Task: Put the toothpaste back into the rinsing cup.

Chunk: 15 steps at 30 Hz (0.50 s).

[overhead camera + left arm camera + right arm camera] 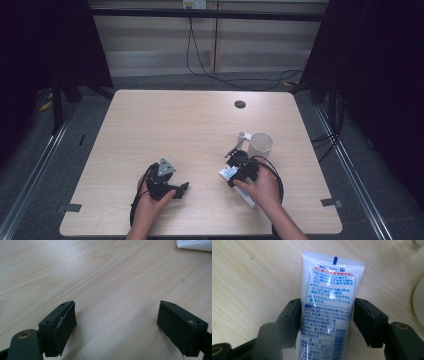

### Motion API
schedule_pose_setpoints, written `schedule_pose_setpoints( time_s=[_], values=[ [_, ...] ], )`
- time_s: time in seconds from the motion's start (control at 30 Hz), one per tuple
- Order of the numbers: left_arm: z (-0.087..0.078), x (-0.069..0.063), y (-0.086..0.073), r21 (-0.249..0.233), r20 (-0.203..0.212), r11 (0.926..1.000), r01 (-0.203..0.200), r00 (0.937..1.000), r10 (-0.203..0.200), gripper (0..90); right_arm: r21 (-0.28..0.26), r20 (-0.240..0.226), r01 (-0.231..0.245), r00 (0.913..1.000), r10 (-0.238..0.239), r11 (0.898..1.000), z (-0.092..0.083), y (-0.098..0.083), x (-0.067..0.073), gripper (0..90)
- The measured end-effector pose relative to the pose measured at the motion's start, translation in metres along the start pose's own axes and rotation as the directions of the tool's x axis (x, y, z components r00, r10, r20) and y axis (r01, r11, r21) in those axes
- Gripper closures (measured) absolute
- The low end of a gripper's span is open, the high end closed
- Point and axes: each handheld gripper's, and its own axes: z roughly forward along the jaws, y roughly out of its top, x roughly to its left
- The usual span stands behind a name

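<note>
Printed toothpaste tube [328,312] sits clamped in right hand-held gripper [327,317]; left hand-held gripper [117,325] gapes wide, empty.

Both forearms enter from the near table edge, each hand wrapped around its gripper. Left gripper [181,190] sits low near the left hand [152,200], grey three-cornered plate on top, jaws pointing right and spread wide with nothing between them. Right gripper [325,315] sits under the right hand [262,187], pointing up-left, jaws closed against both sides of a toothpaste tube [329,312].
</note>
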Motion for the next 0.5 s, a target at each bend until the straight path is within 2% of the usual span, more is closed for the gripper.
schedule_pose_setpoints(
  time_s=[0.1,0.13,0.17,0.23,0.37,0.5],
  values=[
    [0.0,0.0,0.0,0.002,0.0,1.0,0.0,1.0,0.0,15.3,0.002,-0.006,-0.019,0.9998,0.019,1.0,-0.001,0.0,0.0,48.8],
    [0.0,0.0,0.0,0.001,-0.001,1.0,0.0,1.0,0.0,15.4,0.0,-0.012,-0.024,0.9996,0.024,1.0,-0.003,-0.001,0.0,56.5],
    [0.0,0.0,0.0,0.001,-0.001,1.0,-0.002,1.0,0.002,15.4,0.0,-0.012,-0.024,0.9996,0.024,1.0,-0.003,-0.001,0.0,56.5],
    [0.0,0.0,0.0,0.0,-0.001,1.0,-0.001,1.0,0.001,15.4,0.003,-0.029,-0.032,0.9991,0.032,0.999,-0.007,0.0,-0.002,64.7],
    [0.0,0.0,0.0,0.001,-0.001,1.0,-0.001,1.0,0.001,15.3,-0.003,-0.038,-0.013,0.9992,0.013,1.0,-0.011,-0.001,-0.002,68.6],
    [0.0,0.0,0.0,0.001,0.0,1.0,0.0,1.0,0.0,15.4,-0.025,-0.068,-0.029,0.9973,0.027,0.999,-0.012,-0.004,-0.005,69.0]
  ],
)
